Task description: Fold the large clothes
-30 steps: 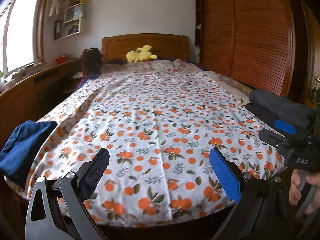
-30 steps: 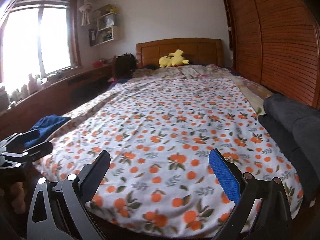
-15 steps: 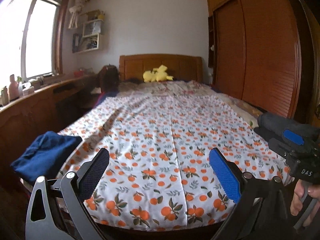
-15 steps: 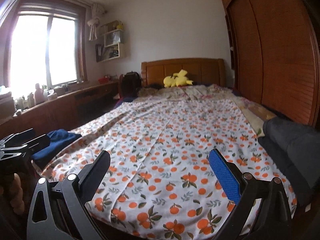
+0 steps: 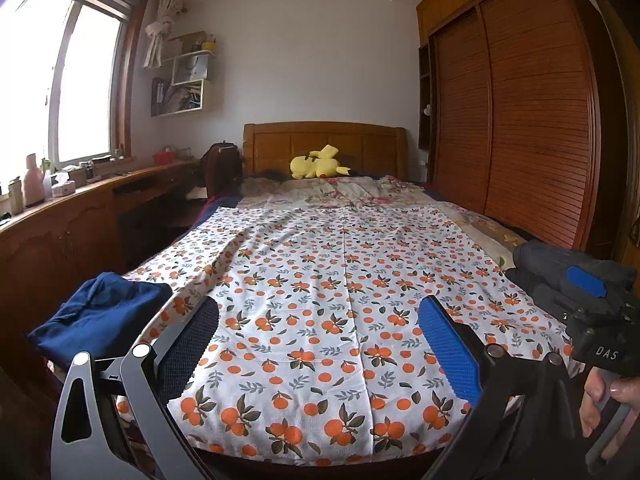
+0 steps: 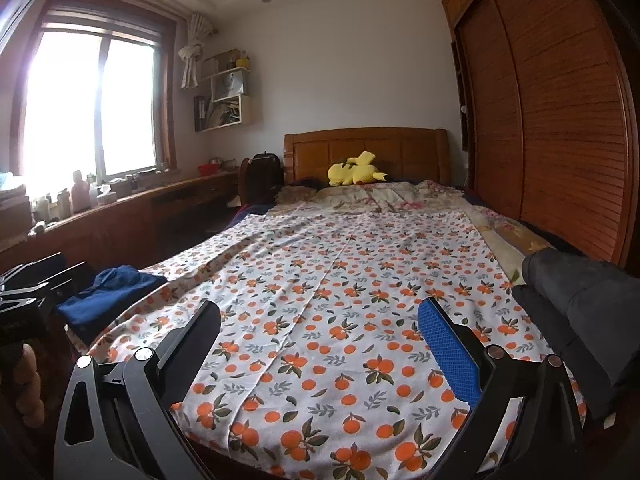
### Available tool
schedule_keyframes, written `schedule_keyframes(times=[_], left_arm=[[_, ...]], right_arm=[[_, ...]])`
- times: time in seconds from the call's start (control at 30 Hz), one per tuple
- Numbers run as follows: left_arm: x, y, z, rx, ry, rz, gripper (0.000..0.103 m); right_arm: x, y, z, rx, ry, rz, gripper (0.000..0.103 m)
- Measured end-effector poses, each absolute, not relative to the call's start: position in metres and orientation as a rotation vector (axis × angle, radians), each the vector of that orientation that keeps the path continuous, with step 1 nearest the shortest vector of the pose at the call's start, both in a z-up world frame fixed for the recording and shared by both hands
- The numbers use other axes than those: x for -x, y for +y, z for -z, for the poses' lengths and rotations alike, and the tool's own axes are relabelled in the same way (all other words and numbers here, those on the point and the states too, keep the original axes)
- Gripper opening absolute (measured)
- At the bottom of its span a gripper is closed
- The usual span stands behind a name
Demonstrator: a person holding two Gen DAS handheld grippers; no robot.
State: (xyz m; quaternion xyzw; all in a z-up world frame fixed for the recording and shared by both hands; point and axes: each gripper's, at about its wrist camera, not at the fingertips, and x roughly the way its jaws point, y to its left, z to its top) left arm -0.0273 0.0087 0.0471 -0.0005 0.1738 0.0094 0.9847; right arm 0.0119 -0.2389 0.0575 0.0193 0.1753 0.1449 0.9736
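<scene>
We find no fold begun — orange-print sheet (image 5: 344,292) lies flat on bed. Left gripper (image 5: 320,344) & right gripper (image 6: 320,344) spread wide, empty. All folding remains.

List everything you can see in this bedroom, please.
sheet: 1, white with oranges, spread over bed
blue garment: 1, navy, bed's left corner
grey garment: 1, dark grey, bed's right edge
plush: 1, yellow, by headboard
headboard: 1, wood, far end
wardrobe: 1, brown, right wall
window: 1, bright, left wall
shelf: 1, white, beside window
left gripper: 1, black, jaws open, empty
right gripper: 1, black, jaws open, empty
hand: 1, on right gripper's handle
</scene>
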Motion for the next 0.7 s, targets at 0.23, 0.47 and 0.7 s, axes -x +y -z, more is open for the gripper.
schedule_keyframes(times=[0.23,0.47,0.7], left_arm=[[0.0269,0.0115,-0.0452,0.003,0.354,-0.016,0.1],[0.0247,0.0134,-0.041,0.0,0.361,-0.016,0.101],[0.0227,0.0149,-0.0389,-0.006,0.364,-0.016,0.1]], right_arm=[[-0.0114,-0.2397,-0.0573,-0.039,0.352,-0.29,0.095],[-0.0115,-0.2394,-0.0576,-0.037,0.355,-0.292,0.095],[-0.0113,-0.2391,-0.0563,-0.036,0.357,-0.29,0.095]])
